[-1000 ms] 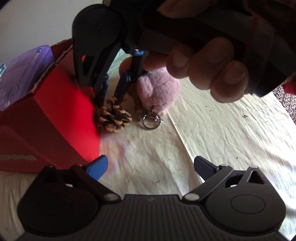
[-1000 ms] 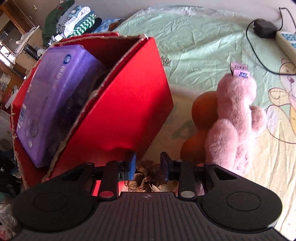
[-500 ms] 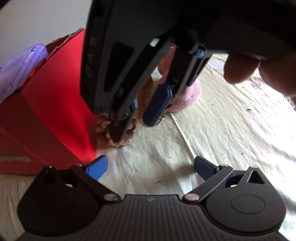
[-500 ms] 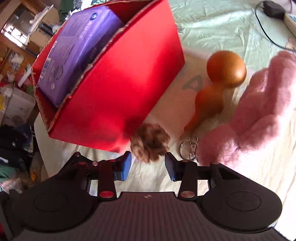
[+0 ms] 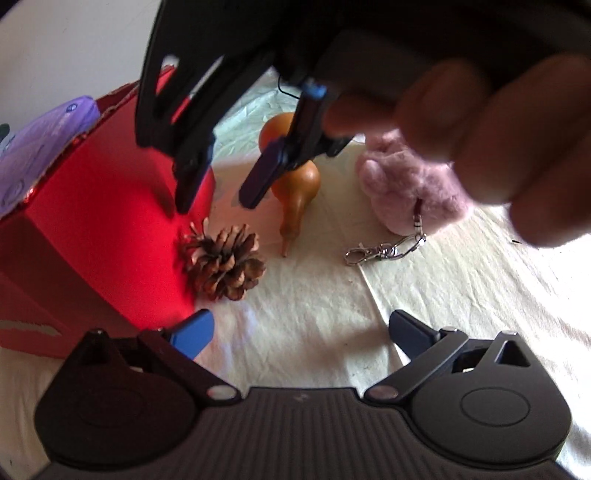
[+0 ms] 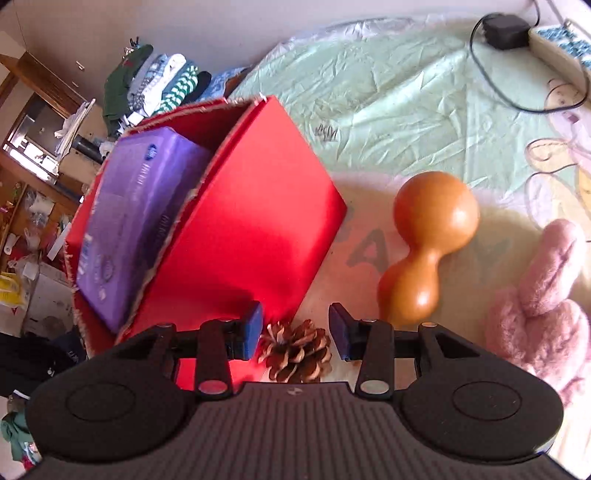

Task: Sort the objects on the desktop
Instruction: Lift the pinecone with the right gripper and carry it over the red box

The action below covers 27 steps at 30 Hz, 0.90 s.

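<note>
A brown pine cone (image 5: 225, 262) lies on the cream cloth against the red box (image 5: 92, 240). My right gripper (image 5: 221, 192) hangs open just above it, with the fingers apart and not touching it. In the right wrist view the pine cone (image 6: 295, 350) shows below the gap of the right gripper (image 6: 295, 332). My left gripper (image 5: 301, 328) is open and empty, low over the cloth in front of the cone. An orange gourd (image 6: 424, 251) lies to the right of the red box (image 6: 240, 240). A pink plush (image 6: 539, 302) lies further right.
A purple pack (image 6: 136, 229) sits inside the red box. The plush's metal key clasp (image 5: 369, 253) lies on the cloth. A power strip (image 6: 554, 48) with an adapter (image 6: 502, 29) and cable sits at the back right. A clothes pile (image 6: 159, 85) is behind the box.
The right gripper, earlier closed tightly around the pine cone, has opened wider and risen off it. The cone lies on the cloth by the box. The left gripper has stayed open.
</note>
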Tool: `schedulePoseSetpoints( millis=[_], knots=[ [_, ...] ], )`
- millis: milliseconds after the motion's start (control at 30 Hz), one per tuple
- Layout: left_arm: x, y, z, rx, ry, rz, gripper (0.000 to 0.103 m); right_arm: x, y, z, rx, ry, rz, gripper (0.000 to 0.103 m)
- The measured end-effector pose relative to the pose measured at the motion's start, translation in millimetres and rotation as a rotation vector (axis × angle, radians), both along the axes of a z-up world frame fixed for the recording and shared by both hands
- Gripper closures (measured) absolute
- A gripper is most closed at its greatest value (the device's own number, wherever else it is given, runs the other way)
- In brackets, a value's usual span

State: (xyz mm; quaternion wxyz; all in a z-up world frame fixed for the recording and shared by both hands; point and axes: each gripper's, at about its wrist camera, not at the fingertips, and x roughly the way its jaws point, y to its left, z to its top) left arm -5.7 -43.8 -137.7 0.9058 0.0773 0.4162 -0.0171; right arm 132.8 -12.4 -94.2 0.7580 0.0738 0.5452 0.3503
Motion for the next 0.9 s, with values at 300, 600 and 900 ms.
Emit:
schedulePoseSetpoints(
  millis=[300,600,900],
  knots=[
    [12,7,2,-0.07,0.023,0.046,0.001,2,-12,-19,0.062,0.192,0.061,0.05],
    [5,-13,22,-0.066,-0.003,-0.063,0.019,-30,-46,-5,0.091,0.252,0.02,0.049],
    [5,-8,86,-0.14,-0.085,-0.12,0.042,-55,-80,15,0.226,0.239,-0.166,0.049]
  ],
)
